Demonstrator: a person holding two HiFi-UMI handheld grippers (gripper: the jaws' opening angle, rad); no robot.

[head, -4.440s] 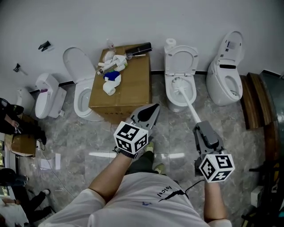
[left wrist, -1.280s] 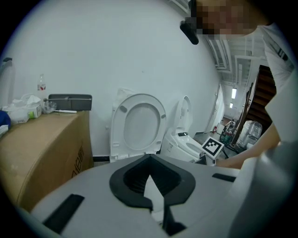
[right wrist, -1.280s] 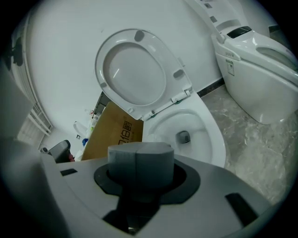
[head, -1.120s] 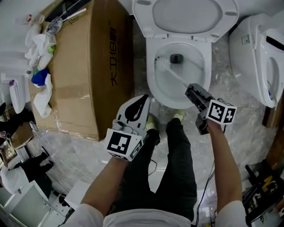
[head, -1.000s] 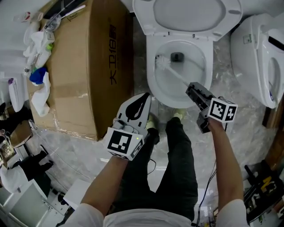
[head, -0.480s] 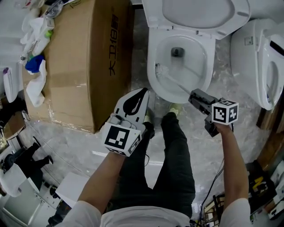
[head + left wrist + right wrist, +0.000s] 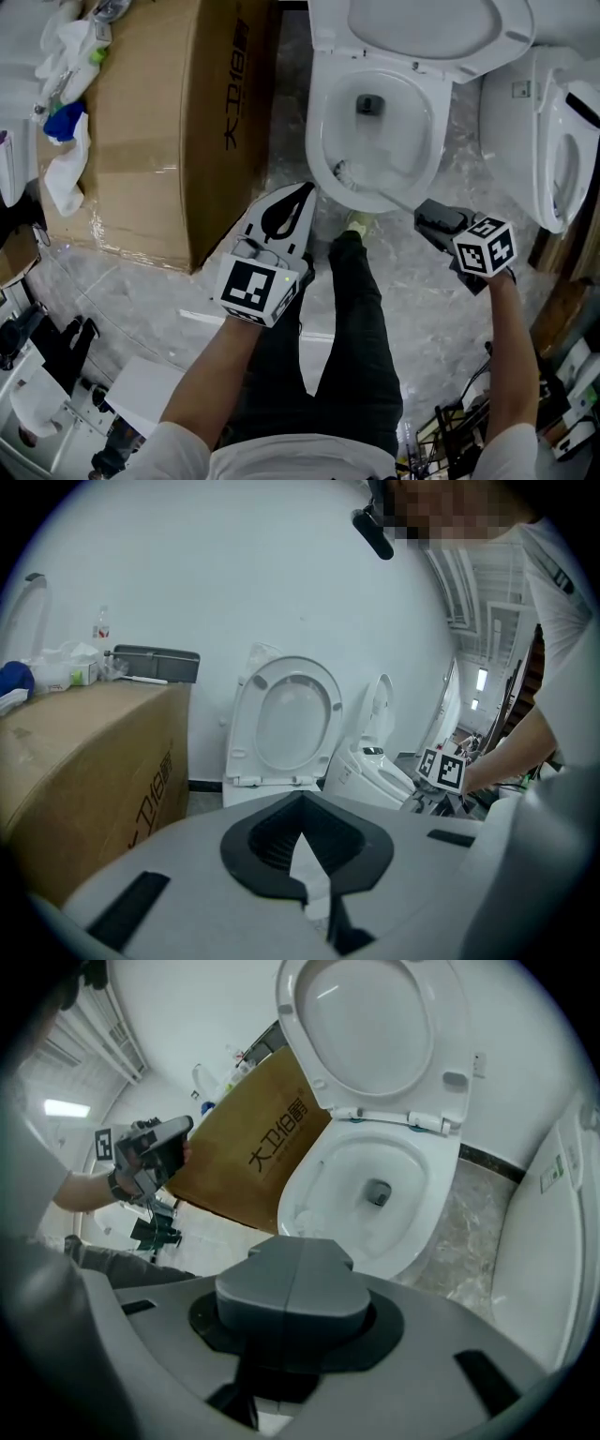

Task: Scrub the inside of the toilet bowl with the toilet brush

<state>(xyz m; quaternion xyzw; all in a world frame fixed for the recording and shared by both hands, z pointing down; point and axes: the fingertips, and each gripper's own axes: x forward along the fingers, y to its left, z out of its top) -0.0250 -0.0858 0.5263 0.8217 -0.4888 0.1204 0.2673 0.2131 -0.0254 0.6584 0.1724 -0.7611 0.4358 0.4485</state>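
Right fingers around toilet brush handle

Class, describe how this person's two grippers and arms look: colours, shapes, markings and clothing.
The left gripper is a pale grey, pointed shell with a black teardrop opening; the right gripper is dark grey and blockier. Each carries a white cube printed with black square markers. The person wears a white short-sleeved T-shirt, so both forearms are bare.

L hand-held gripper: jaws together, empty, just front of toilet bowl | R hand-held gripper: clamped on toilet brush handle, arm outstretched
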